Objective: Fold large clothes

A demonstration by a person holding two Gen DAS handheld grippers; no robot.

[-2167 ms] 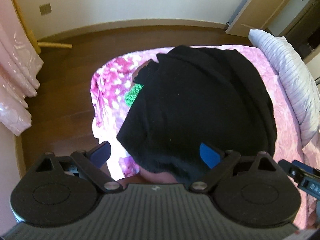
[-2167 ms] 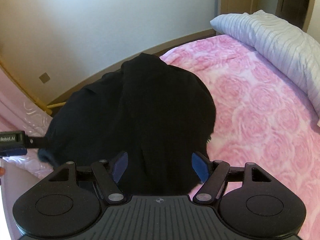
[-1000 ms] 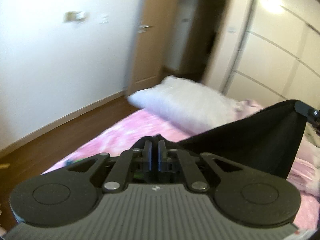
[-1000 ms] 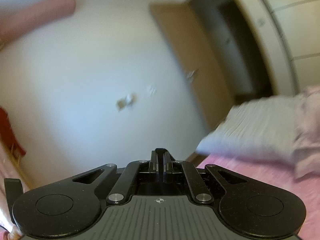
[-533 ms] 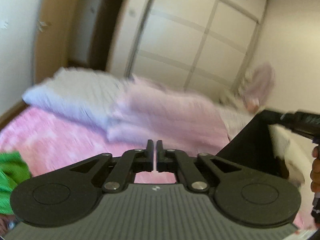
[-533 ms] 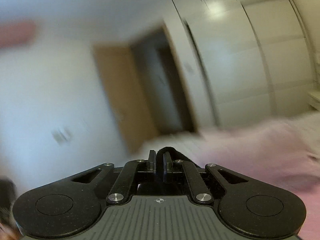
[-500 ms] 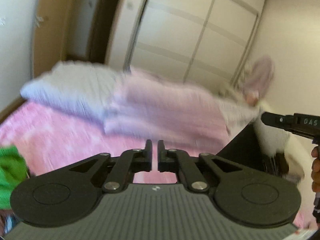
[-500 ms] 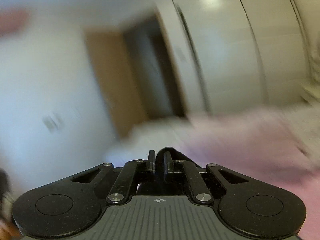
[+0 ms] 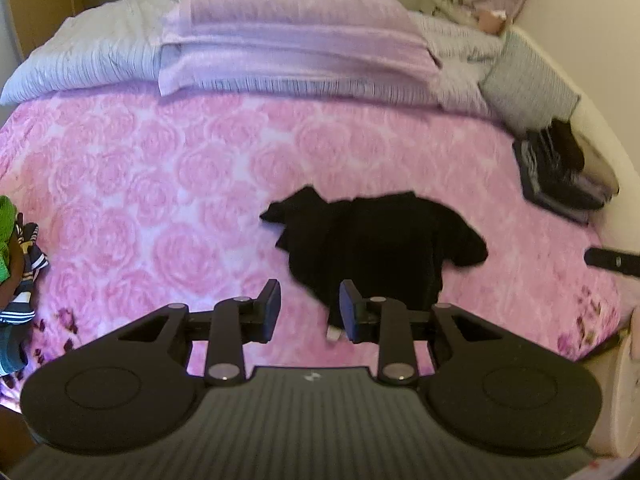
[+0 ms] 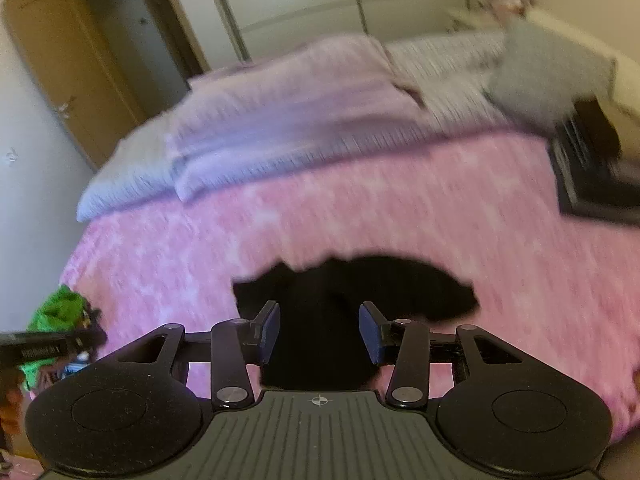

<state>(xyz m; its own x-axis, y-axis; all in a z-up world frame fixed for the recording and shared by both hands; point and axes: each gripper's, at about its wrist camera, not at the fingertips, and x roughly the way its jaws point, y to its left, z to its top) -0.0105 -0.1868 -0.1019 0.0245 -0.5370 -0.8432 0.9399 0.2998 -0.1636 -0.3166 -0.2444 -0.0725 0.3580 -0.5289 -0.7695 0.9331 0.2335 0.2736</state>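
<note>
A black garment (image 9: 380, 236) lies crumpled on the pink rose-patterned bedspread (image 9: 160, 184), near the bed's front edge. My left gripper (image 9: 309, 312) hangs open above the bed, with its right finger over the garment's near-left edge and nothing held. In the right wrist view the same black garment (image 10: 348, 288) spreads out just beyond my right gripper (image 10: 319, 332), which is open with dark cloth showing between its blue pads (image 10: 370, 338) but not clamped. The view is blurred. The right gripper's tip (image 9: 612, 258) pokes in at the left wrist view's right edge.
Grey and lilac pillows (image 9: 288, 40) are stacked at the head of the bed. A dark pile of folded clothes (image 9: 560, 172) sits at the far right. Green and striped clothes (image 9: 12, 248) lie at the left edge. A door (image 10: 76, 72) and wardrobe stand beyond.
Both grippers were shut on the black garment and held it up in the air; now both are open and the garment lies dropped on the bedspread. Both cameras have tilted down to the bed.
</note>
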